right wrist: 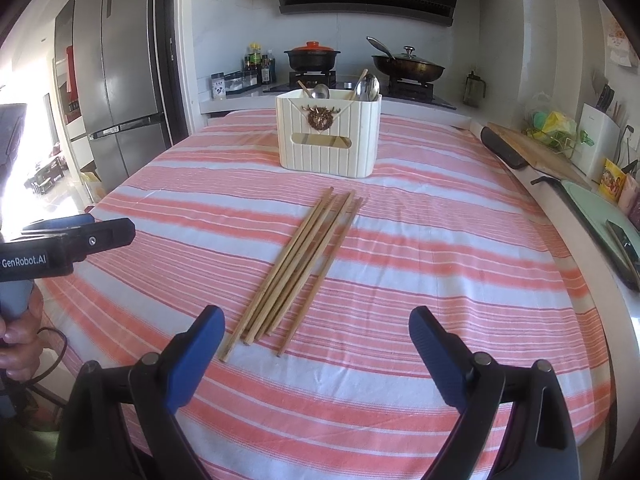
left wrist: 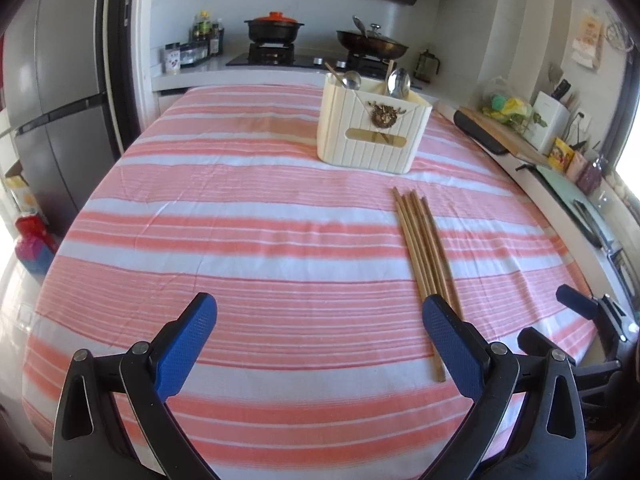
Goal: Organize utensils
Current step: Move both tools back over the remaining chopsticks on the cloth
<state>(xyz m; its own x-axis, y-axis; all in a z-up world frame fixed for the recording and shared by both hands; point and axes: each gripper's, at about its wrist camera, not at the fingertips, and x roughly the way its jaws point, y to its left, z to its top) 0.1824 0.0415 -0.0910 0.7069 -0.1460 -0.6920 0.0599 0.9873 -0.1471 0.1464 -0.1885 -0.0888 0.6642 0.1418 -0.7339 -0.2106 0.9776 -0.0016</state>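
Both my grippers hang wide apart over the striped cloth, holding nothing.

Nearest me, my left gripper (left wrist: 320, 320) and right gripper (right wrist: 316, 332) have their blue fingers (right wrist: 196, 356) spread above the pink-and-white tablecloth (left wrist: 240, 240). Just ahead lies a loose bundle of wooden chopsticks (right wrist: 298, 268), flat on the cloth, their near ends between my right fingers and beside my left gripper's right finger. Farther back stands the cream utensil holder (right wrist: 330, 136), upright, with metal spoons (right wrist: 368, 86) poking from its top. Beyond it, the stove (right wrist: 352, 84) carries two pots.
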